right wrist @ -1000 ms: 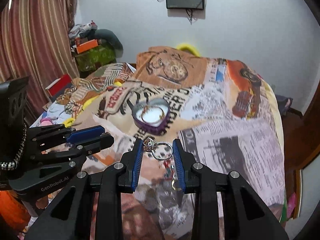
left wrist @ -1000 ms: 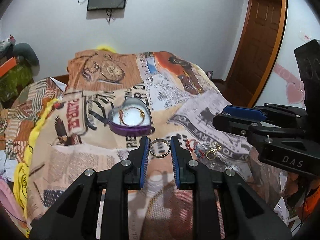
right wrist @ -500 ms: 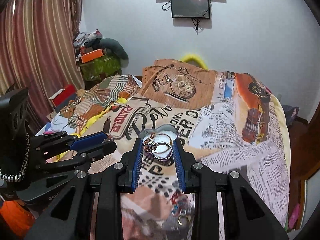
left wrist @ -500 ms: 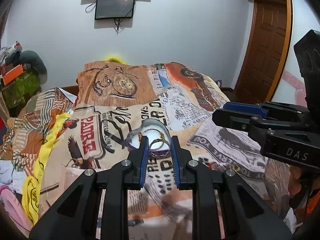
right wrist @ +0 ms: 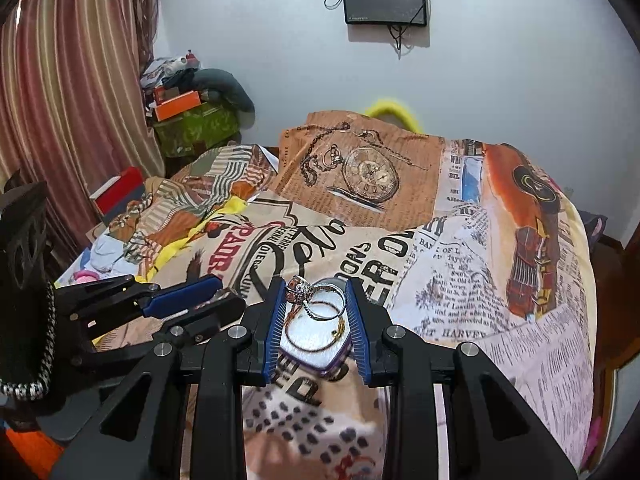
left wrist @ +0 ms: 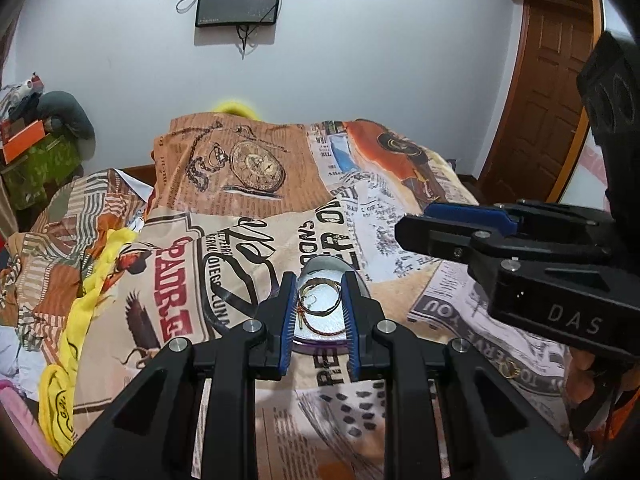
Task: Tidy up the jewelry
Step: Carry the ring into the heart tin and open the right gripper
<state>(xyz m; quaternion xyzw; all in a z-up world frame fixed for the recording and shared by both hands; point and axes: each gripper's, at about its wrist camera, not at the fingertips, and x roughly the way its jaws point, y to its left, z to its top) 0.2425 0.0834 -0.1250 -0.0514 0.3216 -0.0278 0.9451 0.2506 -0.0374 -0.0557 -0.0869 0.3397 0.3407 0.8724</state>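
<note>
A purple heart-shaped box (left wrist: pixel 320 349) with a white inside lies open on the printed bedspread, and a thin coppery bangle (right wrist: pixel 298 346) rests in it. My left gripper (left wrist: pixel 319 300) is shut on a plain gold ring (left wrist: pixel 320 311), which hangs just above the box. My right gripper (right wrist: pixel 314 300) is shut on a silver ring with a stone (right wrist: pixel 298 290), also above the box (right wrist: pixel 320 364). The two grippers stand side by side. In each wrist view the other one shows from the side: the right gripper (left wrist: pixel 416 224) and the left gripper (right wrist: pixel 224 292).
The bedspread (left wrist: pixel 248 200) covers the whole bed. A small gold piece (left wrist: pixel 508 369) lies on it near the right gripper. Yellow cloth (left wrist: pixel 92 276) and clutter sit at the left edge. A wooden door (left wrist: pixel 548 92) is at the right, a curtain (right wrist: pixel 60 100) at the left.
Both grippers moved forward across the bed with their rings still held. The heart-shaped box, which lay ahead of them, now sits right under the jaws. The loose jewelry has passed behind.
</note>
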